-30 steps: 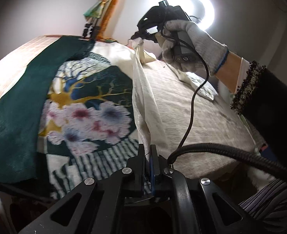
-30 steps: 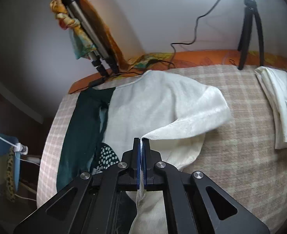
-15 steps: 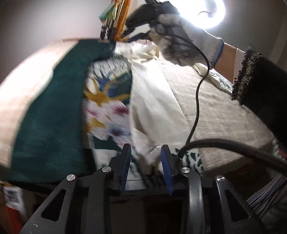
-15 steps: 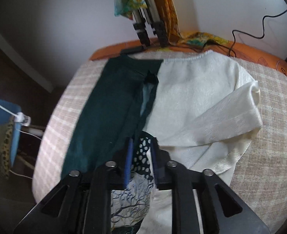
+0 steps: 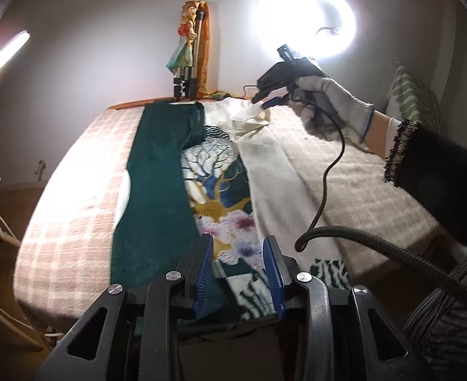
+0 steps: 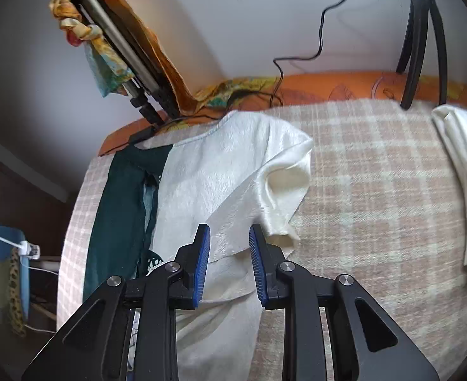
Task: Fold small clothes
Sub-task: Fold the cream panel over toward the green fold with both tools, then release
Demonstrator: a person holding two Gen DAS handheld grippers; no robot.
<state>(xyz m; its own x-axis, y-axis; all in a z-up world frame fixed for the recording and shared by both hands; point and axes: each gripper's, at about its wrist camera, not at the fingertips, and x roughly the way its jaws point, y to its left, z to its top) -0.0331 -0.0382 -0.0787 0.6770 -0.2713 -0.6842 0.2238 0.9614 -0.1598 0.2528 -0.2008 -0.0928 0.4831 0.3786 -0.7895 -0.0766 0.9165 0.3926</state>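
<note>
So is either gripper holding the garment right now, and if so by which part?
Neither. The left gripper and right gripper both stand open above the garment, with nothing pinched between their pads.

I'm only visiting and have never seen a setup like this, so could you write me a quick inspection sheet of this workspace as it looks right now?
Surface: checked blanket covering the table.
Job's things: printed garment lying flat, its cream flap folded over; dark green panel alongside.
Clutter: another cream cloth at the blanket's right edge.
Grippers: left gripper and right gripper both open, having just released; no cloth pinched between the fingers.
Cables: black cord hanging from the right gripper; thin wire along the wall.
Surroundings: ring light, folded tripod draped with a scarf, lamp.
</note>
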